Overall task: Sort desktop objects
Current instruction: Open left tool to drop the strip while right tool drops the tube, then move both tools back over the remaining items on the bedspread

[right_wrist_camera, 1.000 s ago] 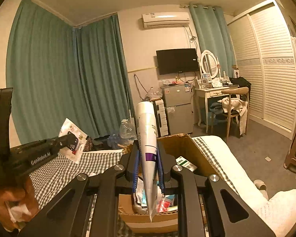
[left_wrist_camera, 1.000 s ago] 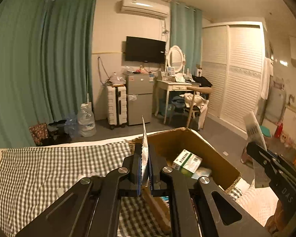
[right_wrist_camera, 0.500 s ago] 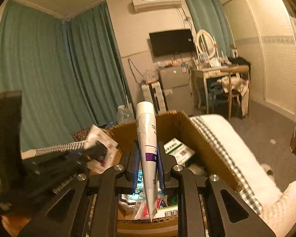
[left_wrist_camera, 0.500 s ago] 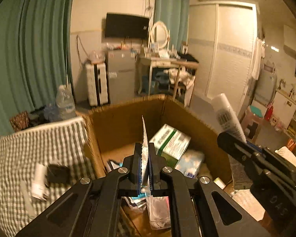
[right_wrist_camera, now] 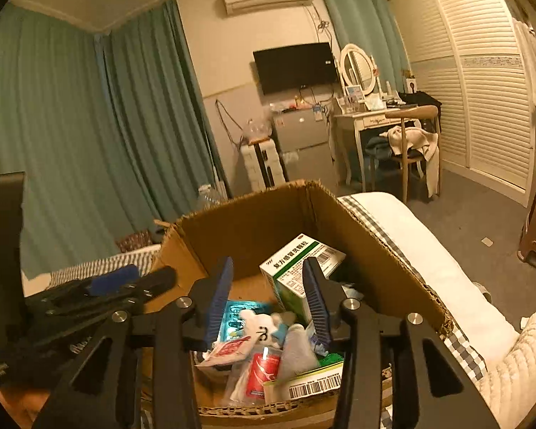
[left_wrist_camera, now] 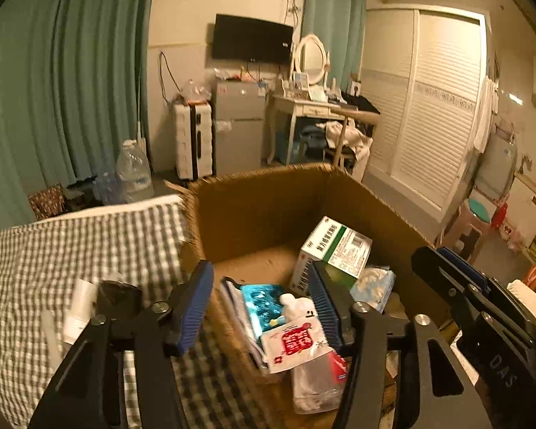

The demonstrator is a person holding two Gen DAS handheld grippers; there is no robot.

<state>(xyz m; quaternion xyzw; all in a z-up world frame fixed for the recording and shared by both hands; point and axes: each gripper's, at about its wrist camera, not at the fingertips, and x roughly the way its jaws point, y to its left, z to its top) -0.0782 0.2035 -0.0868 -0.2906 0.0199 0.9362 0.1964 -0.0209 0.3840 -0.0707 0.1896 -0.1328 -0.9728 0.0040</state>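
Left tongs (left_wrist_camera: pixel 259 304), fingers spread wide and holding nothing, above the near-left rim of the cardboard box (left_wrist_camera: pixel 268 211). Right tongs (right_wrist_camera: pixel 266 295), likewise spread and empty, over the box interior. Inside the box: a white sachet with red print (left_wrist_camera: pixel 294 343) lying flat on the pile, a green-and-white medicine carton (right_wrist_camera: pixel 300 264) leaning against the far side, and a blue blister pack (left_wrist_camera: pixel 262 307). The box rests on a bed with a checked cover (left_wrist_camera: pixel 89 250).
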